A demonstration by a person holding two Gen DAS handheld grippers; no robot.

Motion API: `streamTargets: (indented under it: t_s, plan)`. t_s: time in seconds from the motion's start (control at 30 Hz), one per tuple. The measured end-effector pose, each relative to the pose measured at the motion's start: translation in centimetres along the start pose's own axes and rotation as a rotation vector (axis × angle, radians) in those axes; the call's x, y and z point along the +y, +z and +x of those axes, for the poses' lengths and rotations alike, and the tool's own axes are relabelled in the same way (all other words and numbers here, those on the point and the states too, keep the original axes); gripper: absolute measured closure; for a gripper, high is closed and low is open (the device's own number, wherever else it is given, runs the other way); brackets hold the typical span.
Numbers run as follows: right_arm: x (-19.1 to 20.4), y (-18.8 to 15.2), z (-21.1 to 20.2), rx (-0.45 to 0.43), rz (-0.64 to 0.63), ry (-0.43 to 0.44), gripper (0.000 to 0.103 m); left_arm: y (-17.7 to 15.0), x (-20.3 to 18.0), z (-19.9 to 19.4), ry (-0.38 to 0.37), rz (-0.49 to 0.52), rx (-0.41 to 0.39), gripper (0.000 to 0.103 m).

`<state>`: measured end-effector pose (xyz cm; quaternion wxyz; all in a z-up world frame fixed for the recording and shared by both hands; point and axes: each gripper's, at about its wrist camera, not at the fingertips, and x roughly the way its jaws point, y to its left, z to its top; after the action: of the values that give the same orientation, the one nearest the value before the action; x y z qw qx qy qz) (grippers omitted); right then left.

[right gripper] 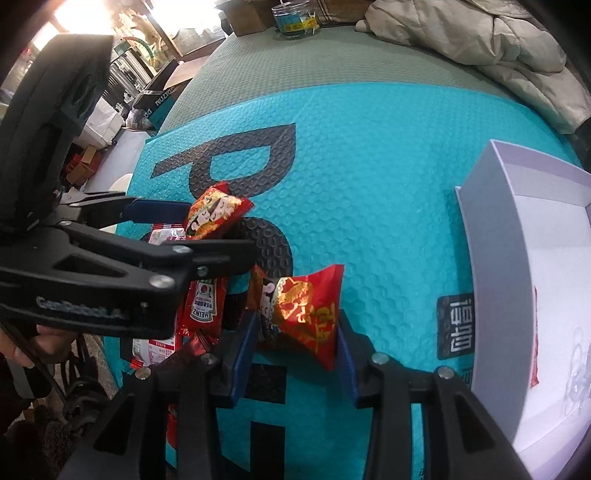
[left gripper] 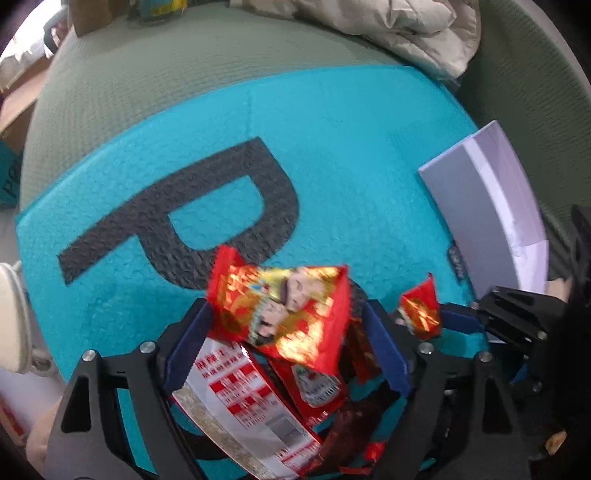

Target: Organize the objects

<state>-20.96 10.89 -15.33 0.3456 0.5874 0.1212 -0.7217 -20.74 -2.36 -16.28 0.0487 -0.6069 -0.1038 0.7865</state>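
Note:
My left gripper (left gripper: 286,339) is shut on a red snack packet (left gripper: 284,314) and holds it above a pile of sachets: a red-and-white packet (left gripper: 240,398), a Heinz ketchup sachet (left gripper: 317,387) and a dark one (left gripper: 351,428). My right gripper (right gripper: 295,332) is shut on a second red snack packet (right gripper: 303,314) just above the teal bubble mailer (right gripper: 369,166). In the right wrist view the left gripper (right gripper: 207,229) holds its packet (right gripper: 214,210) to the left, over the ketchup sachet (right gripper: 203,306). The white box (right gripper: 491,258) lies open at the right.
The teal mailer (left gripper: 332,147) lies on a grey-green mat (left gripper: 147,74). A beige jacket (right gripper: 480,40) is bunched at the back right. A clear jar (right gripper: 293,18) and cardboard stand at the far edge. The white box (left gripper: 480,206) sits right of the left gripper.

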Motion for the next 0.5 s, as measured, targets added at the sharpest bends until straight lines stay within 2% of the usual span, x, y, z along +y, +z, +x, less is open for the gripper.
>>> streamTargets:
  t_s: [0.17,0.23,0.3,0.37,0.43,0.5]
  plan:
    - [0.4,-0.1,0.1,0.0,-0.013,0.006,0.049,-0.1,0.0,0.0,0.027,0.006,-0.034,0.024]
    - [0.7,0.0,0.3,0.004,-0.013,0.009,0.041,-0.4,-0.3,-0.1,0.069,0.033,-0.05,0.034]
    - [1.3,0.2,0.5,0.007,-0.024,-0.004,0.032,-0.8,-0.2,-0.2,0.077,0.036,-0.074,0.038]
    - [1.9,0.4,0.7,-0.001,-0.038,-0.042,0.03,-1.2,0.6,-0.6,0.061,-0.006,-0.109,0.045]
    - [2.2,0.6,0.8,-0.007,-0.051,-0.078,0.03,-1.3,1.3,-0.8,0.065,-0.034,-0.12,0.062]
    - [2.2,0.7,0.9,-0.017,-0.035,-0.092,0.03,-1.3,2.0,-1.0,0.053,-0.053,-0.122,0.067]
